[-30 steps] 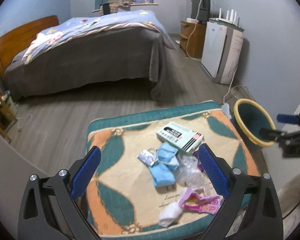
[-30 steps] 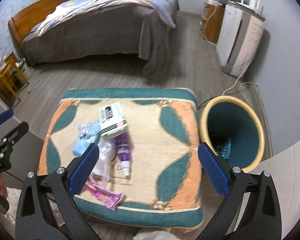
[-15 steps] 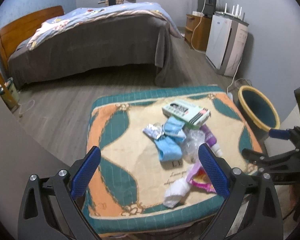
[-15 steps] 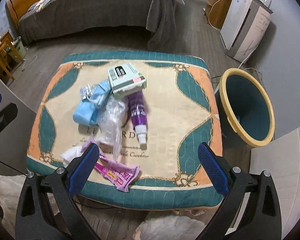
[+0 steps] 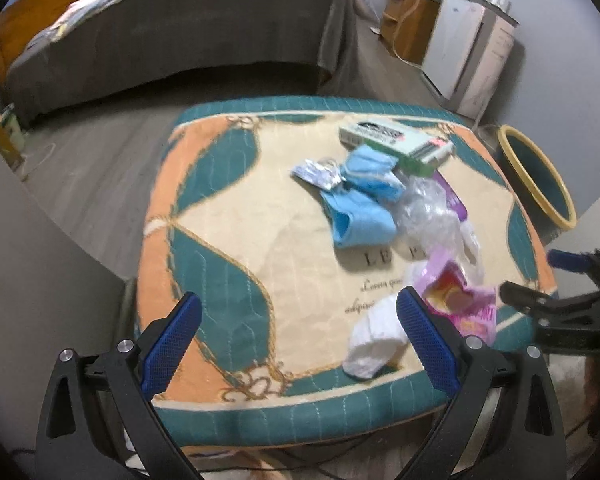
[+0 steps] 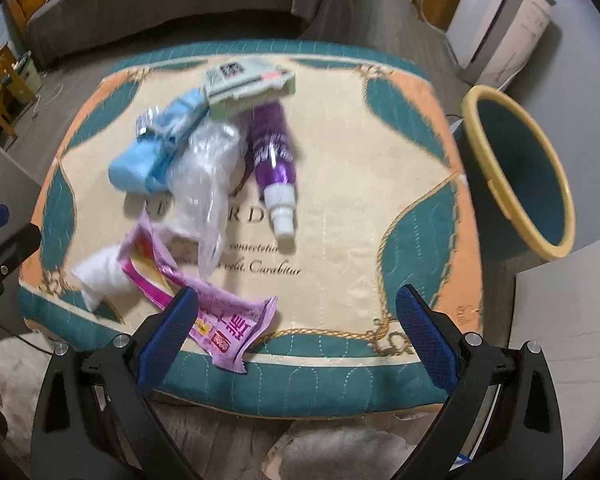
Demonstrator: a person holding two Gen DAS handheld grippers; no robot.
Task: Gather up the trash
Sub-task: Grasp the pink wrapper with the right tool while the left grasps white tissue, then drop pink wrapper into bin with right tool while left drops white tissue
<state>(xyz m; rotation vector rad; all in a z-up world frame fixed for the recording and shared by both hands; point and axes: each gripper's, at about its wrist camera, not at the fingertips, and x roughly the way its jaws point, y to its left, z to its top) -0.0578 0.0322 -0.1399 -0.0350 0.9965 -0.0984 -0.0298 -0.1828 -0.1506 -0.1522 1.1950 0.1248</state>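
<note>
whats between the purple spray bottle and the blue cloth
A crumpled clear plastic bag lies between the purple spray bottle and the blue cloth, shown best in the right wrist view.

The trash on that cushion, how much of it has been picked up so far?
None that shows: both sets of jaws are open and empty. The pink wrapper, white tissue, clear plastic, purple bottle, blue cloths, foil and box all lie on the cushion. The bin waits beside it.

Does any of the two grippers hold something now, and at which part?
Nothing is held. The left gripper and the right gripper are both open and empty above the cushion.
</note>
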